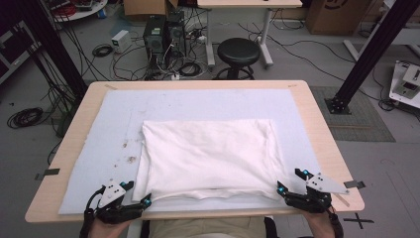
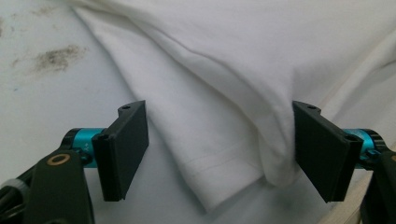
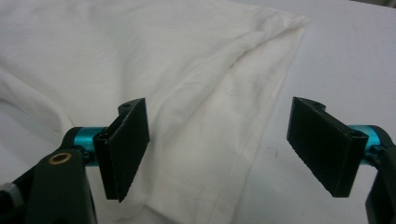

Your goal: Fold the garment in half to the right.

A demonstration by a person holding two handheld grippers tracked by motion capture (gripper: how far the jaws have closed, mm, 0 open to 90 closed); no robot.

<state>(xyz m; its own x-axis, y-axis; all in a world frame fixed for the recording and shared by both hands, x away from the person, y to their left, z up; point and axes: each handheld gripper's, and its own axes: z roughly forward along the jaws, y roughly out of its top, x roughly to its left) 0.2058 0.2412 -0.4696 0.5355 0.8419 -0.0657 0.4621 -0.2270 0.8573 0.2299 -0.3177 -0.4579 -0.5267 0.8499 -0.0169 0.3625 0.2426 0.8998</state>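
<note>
Where the white cloth (image 1: 208, 158) ends nearest, both tools (image 1: 132, 193) (image 1: 289, 181) spread wide at its corners.

A light wooden table (image 1: 319, 129) carries a pale blue mat (image 1: 114, 119) covering most of its top. A folded white cloth (image 1: 208, 156) lies on the mat, toward the near edge.

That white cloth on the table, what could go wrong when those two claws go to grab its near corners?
The white cloth lies in folded layers, so the open left gripper might pinch only the top layer. The open right gripper straddles just the edge and could slip off. Uneven pulls might bunch it on the blue mat.
</note>
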